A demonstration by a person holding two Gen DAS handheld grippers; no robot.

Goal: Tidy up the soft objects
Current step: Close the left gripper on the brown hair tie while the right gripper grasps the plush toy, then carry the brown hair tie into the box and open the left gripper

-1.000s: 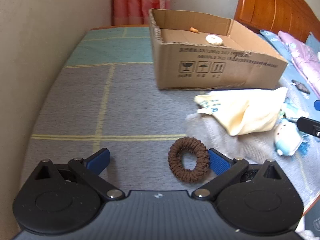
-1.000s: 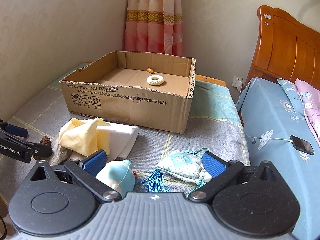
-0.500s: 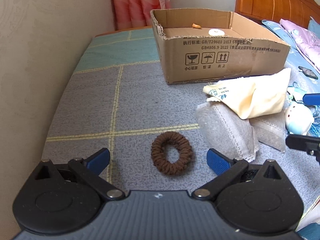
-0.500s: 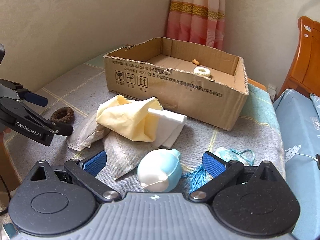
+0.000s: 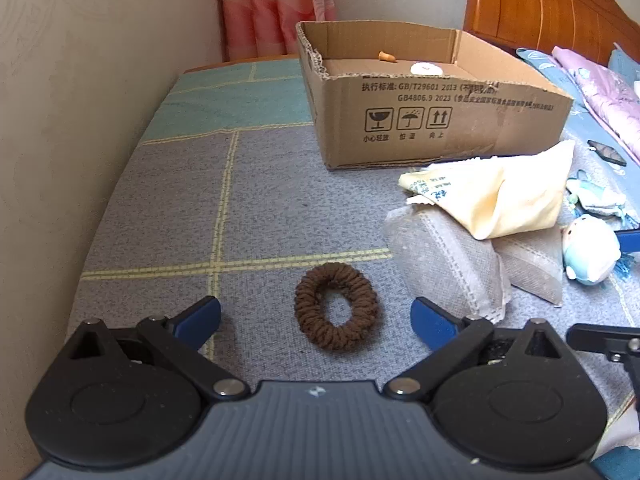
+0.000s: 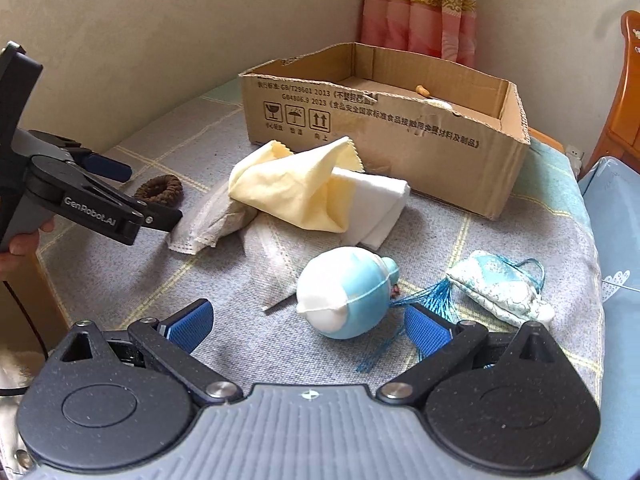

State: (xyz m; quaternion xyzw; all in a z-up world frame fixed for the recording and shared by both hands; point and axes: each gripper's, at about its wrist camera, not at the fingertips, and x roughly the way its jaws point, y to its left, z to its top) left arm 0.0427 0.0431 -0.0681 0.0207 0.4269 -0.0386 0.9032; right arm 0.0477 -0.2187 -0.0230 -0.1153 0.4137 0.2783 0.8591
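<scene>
A brown knitted hair tie (image 5: 337, 307) lies flat on the grey checked cover, between the wide-apart fingers of my open left gripper (image 5: 316, 316). In the right wrist view the same hair tie (image 6: 159, 187) sits just beyond the left gripper (image 6: 116, 192). My right gripper (image 6: 308, 326) is open around a blue-and-white plush toy (image 6: 346, 298). A yellow cloth (image 6: 292, 188) lies over a white cloth (image 6: 380, 204) and a grey cloth (image 6: 212, 220). A pale blue tasselled sachet (image 6: 500, 288) lies to the right. The cardboard box (image 5: 432, 120) holds a white ring and a small orange piece.
A wall runs along the left side of the cover (image 5: 184, 200). A pink curtain (image 5: 276, 4) hangs behind the box. A wooden headboard (image 5: 536, 12) and a blue bed with a phone (image 5: 606, 152) lie to the right. A hand (image 6: 22, 244) grips the left tool's handle.
The left gripper has centred on the hair tie, which earlier lay by its right finger. The right gripper has swung left from the sachet until its fingers flank the plush toy.
</scene>
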